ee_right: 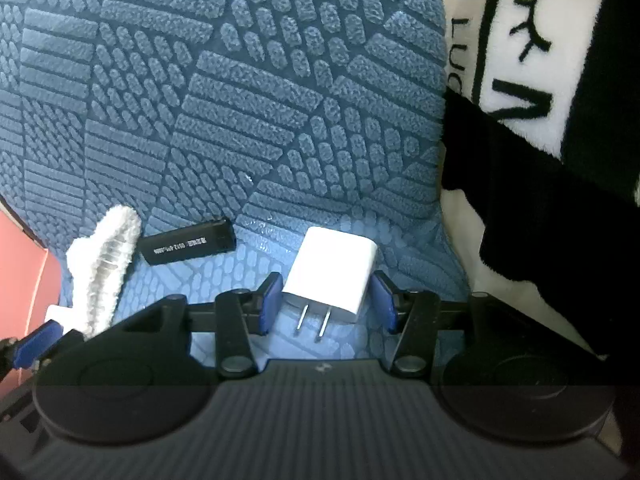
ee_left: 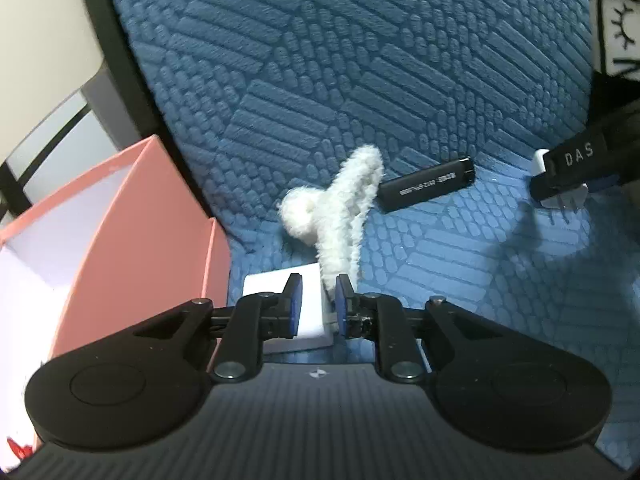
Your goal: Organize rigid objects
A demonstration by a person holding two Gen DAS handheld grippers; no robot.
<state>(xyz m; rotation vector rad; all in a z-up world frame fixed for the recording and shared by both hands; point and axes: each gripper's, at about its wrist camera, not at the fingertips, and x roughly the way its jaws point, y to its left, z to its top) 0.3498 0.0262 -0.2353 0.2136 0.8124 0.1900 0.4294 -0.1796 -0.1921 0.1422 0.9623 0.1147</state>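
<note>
Left gripper (ee_left: 318, 306): jaws partly apart over a small white block (ee_left: 298, 312), gripping nothing; right pad touches the base of the fluffy white hair claw (ee_left: 340, 208).
Right gripper (ee_right: 326, 300): jaws wide, straddling the white plug adapter (ee_right: 330, 276) without contact (prongs face the camera).
Black lighter (ee_left: 426, 190): flat on the blue textured cushion (ee_left: 360, 60), between claw and adapter.
Pink box (ee_left: 132, 216): at the cushion's left edge.
</note>
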